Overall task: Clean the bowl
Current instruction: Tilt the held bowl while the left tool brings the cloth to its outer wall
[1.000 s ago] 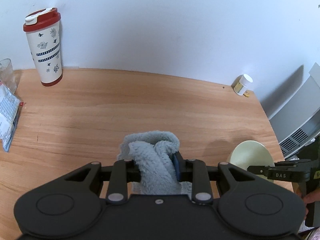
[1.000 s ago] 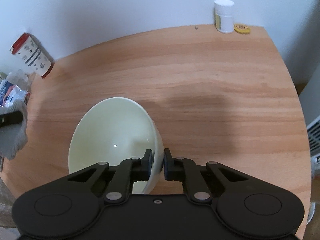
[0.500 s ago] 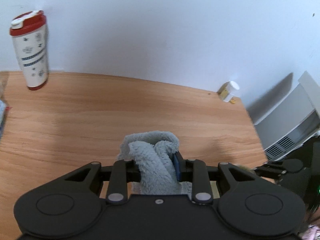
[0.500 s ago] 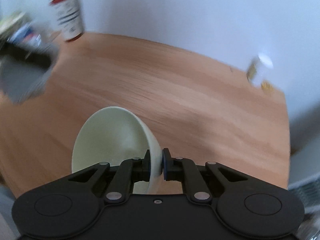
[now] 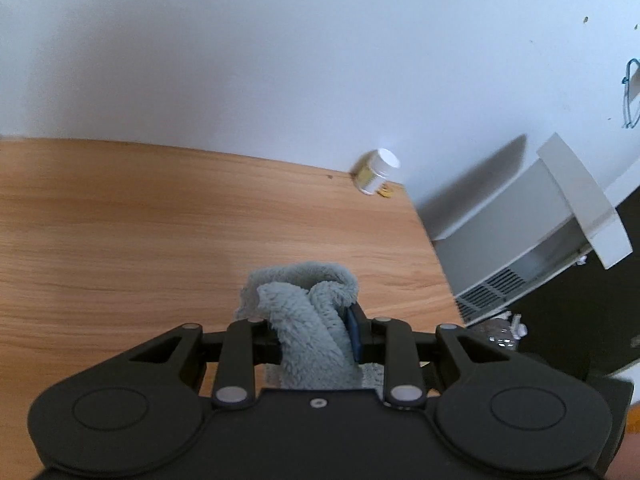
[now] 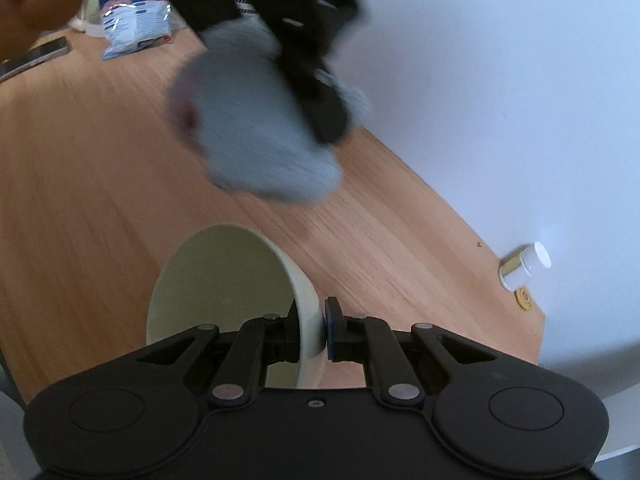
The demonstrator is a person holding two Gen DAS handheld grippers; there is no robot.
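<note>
My right gripper [image 6: 311,330] is shut on the rim of a pale cream bowl [image 6: 224,280] and holds it tilted above the wooden table [image 6: 80,184], its opening turned up and to the left. My left gripper [image 5: 316,336] is shut on a fluffy grey cloth [image 5: 308,312]. In the right wrist view the cloth [image 6: 256,136] and the left gripper [image 6: 320,116] are blurred, just above and beyond the bowl, apart from it. The bowl does not show in the left wrist view.
A small white pill bottle [image 6: 524,266] and a yellow cap [image 6: 523,299] lie at the table's far right corner by the wall. A printed packet [image 6: 134,16] and a dark flat object [image 6: 36,58] lie at the far left. A white appliance [image 5: 520,232] stands beyond the right edge.
My right gripper has lifted and tilted the bowl. My left gripper has swung right with the cloth and now hangs close above the bowl. The red-lidded tumbler has left the left view.
</note>
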